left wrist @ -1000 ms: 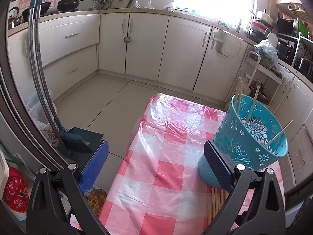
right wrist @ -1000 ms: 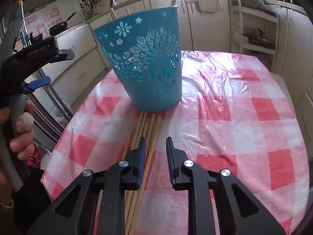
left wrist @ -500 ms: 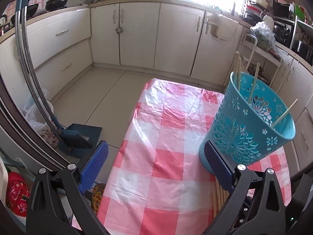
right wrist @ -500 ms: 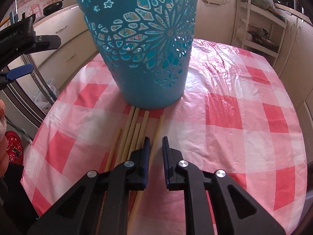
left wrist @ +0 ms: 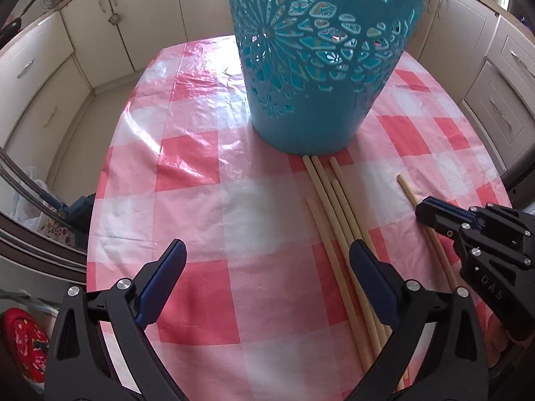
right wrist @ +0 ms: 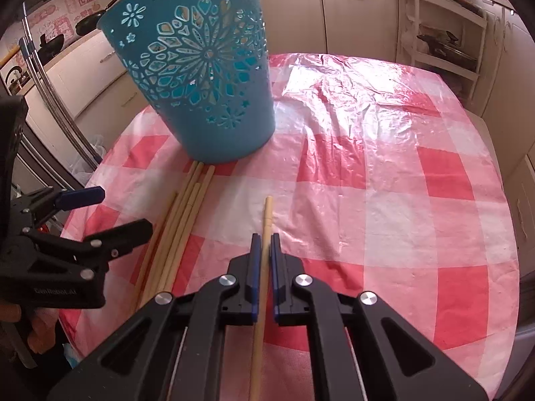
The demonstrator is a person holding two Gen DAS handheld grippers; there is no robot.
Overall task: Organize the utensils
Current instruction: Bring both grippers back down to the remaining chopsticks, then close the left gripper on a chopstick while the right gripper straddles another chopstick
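A teal cut-out basket [left wrist: 317,56] [right wrist: 207,80] stands on the red-checked tablecloth [left wrist: 200,200] [right wrist: 384,183]. Several wooden chopsticks [left wrist: 334,207] [right wrist: 180,220] lie in a bundle in front of it. My right gripper [right wrist: 264,239] is shut on a single chopstick [right wrist: 267,214], pulled to the right of the bundle; it also shows in the left wrist view [left wrist: 428,212] with that chopstick [left wrist: 406,188]. My left gripper [left wrist: 267,250] is open and empty above the cloth, its right finger over the bundle; it shows in the right wrist view [right wrist: 110,214].
Cream kitchen cabinets [left wrist: 100,26] [right wrist: 367,10] ring the table. A white shelf rack [right wrist: 444,43] stands at the far right. The table edge drops off at the left [left wrist: 97,234]. A red item [left wrist: 20,337] lies on the floor at lower left.
My right gripper closed on one chopstick and drew it right, away from the bundle. My left gripper swung down and over toward the basket and the bundle.
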